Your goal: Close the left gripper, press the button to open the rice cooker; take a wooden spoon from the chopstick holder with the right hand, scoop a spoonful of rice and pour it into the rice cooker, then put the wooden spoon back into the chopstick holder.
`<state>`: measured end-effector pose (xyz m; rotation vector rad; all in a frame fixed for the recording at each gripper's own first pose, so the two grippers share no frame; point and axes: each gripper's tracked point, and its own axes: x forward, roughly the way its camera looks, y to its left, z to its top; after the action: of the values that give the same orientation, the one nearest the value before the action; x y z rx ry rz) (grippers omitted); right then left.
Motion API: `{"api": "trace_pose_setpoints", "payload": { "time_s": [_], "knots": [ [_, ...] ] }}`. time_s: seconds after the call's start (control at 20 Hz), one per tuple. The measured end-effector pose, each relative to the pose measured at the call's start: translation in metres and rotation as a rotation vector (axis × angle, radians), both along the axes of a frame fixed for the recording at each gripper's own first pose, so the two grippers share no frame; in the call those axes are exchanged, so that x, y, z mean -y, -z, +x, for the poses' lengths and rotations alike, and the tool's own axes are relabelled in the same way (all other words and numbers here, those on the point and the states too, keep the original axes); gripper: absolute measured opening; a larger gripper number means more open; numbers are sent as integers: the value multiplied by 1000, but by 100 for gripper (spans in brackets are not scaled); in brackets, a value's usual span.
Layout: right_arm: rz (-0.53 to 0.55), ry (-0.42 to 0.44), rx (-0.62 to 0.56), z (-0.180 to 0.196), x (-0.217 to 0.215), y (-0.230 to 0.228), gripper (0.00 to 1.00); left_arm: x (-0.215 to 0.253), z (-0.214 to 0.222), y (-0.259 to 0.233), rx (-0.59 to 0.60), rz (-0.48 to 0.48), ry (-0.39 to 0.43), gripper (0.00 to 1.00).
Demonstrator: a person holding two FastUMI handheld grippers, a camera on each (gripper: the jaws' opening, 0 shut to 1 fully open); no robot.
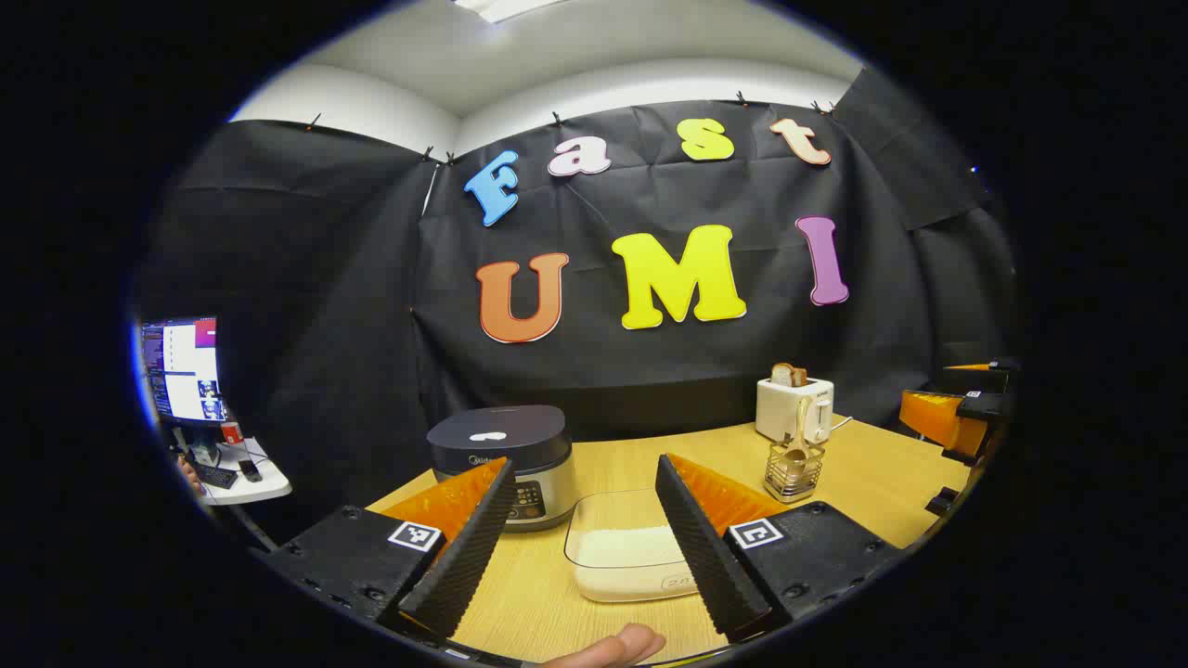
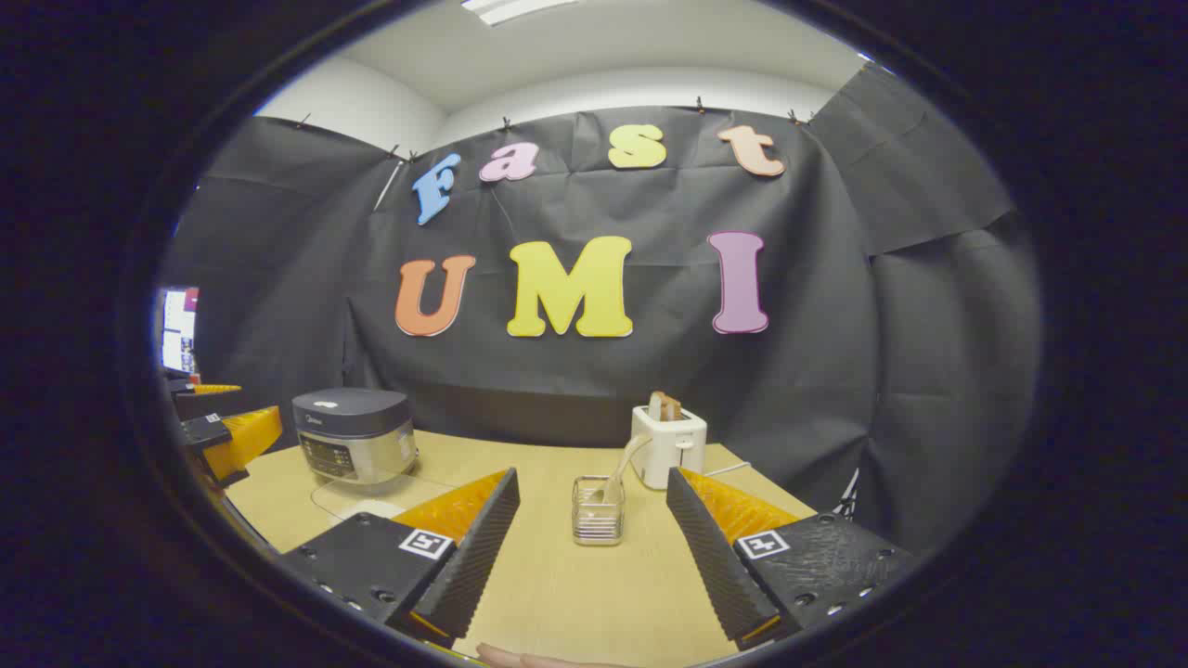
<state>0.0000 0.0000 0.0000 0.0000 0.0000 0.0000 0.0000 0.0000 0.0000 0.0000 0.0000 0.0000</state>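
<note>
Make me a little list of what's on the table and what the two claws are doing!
rice cooker: lid shut, back left of table
rice container: clear, white rice inside, beside the cooker
chopstick holder: wire basket, wooden spoon leaning in it
toaster: white, bread in the slot, behind the holder
left claw: open, holding nothing
right claw: open, holding nothing, facing the holder
table: light wood

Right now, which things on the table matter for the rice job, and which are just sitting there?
For the job:
rice cooker, lid shut
wooden spoon in the chopstick holder
clear rice container
left gripper and right gripper, both open

Just lying about:
toaster with bread
monitor on a side desk
</note>
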Motion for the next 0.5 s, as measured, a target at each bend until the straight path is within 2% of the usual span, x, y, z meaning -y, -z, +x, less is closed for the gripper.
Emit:
{"api": "trace_pose_setpoints", "payload": {
  "time_s": [0.35,0.4,0.45,0.5],
  "knots": [
    [-5,-6,17,-6,2,-6,95,-3,1,-5,31,-8,-14,96],
    [-4,-7,17,-6,2,-6,96,-4,3,-6,31,-14,-19,100],
    [-2,-8,15,-5,2,-5,96,-6,3,-4,22,-24,-37,93],
    [0,-6,13,-5,2,-6,95,-7,2,-3,13,-33,-46,91]
  ]
}}
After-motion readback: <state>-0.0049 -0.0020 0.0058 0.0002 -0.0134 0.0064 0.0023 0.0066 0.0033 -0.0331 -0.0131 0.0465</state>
